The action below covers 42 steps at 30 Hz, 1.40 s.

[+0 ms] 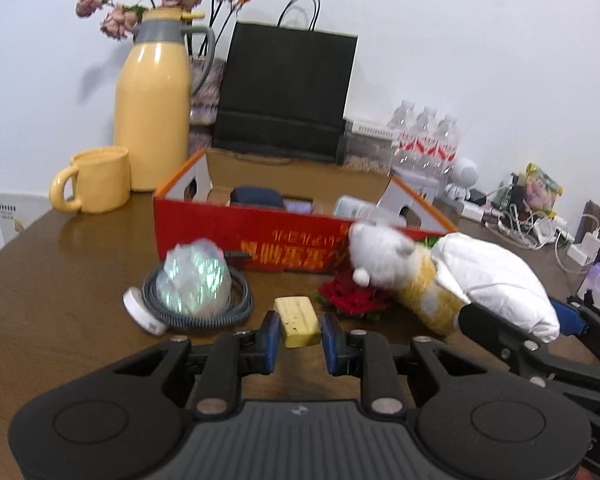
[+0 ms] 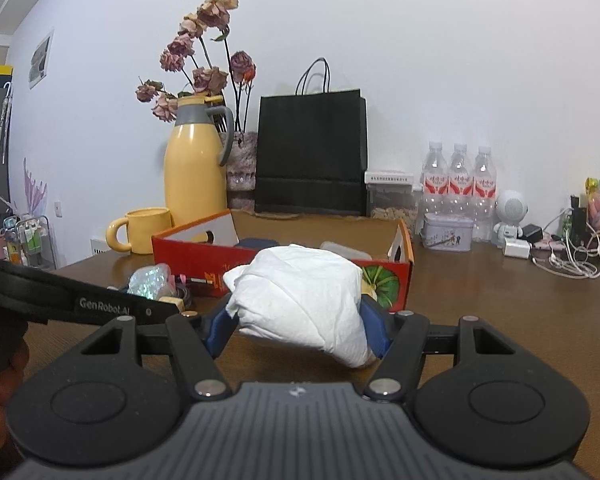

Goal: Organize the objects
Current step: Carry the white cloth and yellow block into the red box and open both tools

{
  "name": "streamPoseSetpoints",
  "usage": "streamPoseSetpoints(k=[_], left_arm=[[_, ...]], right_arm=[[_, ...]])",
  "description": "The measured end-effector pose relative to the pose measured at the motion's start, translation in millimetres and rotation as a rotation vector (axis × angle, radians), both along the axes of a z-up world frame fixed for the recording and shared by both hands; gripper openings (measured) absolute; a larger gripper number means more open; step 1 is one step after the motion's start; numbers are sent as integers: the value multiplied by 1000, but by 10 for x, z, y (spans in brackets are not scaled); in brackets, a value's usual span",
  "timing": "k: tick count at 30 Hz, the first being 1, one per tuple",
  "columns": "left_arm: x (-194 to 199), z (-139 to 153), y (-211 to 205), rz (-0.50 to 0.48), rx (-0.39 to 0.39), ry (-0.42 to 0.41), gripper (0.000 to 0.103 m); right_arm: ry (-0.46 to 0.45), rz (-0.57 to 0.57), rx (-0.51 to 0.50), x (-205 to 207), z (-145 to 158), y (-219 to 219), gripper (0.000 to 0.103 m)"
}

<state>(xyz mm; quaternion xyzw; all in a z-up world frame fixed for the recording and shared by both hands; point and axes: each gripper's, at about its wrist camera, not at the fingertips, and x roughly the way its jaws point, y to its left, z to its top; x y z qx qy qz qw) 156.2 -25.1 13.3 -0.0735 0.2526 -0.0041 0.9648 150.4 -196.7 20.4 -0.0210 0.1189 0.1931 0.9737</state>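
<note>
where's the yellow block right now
In the left wrist view the yellow block sits between the left gripper's pads, just right of the coiled cable, before the red box.

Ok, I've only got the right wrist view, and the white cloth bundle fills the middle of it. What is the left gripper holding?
Observer: The left gripper has its jaws shut on a small yellow speckled block.
Operator: And is anything behind the white cloth bundle?
Observer: Yes, a white and tan plush toy sticks out from it toward the red cardboard box.
Operator: Anything under the toy?
Observer: A red rose with green leaves lies on the brown wooden table beneath the toy's head.
</note>
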Motion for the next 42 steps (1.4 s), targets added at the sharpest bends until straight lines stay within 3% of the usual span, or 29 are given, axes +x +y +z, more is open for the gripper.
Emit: streamPoseSetpoints(k=[15, 32, 37, 42], left_arm=[[321, 450, 62, 3, 24, -109, 21], [1162, 700, 300, 54, 14, -134, 20], [1409, 674, 366, 79, 0, -124, 20], [1614, 648, 411, 87, -6, -115, 20]], right_arm=[[-52, 14, -17, 431, 394, 274, 65], [23, -4, -27, 1319, 536, 604, 65], [93, -6, 14, 1602, 525, 725, 66], [109, -39, 9, 1806, 502, 830, 66]])
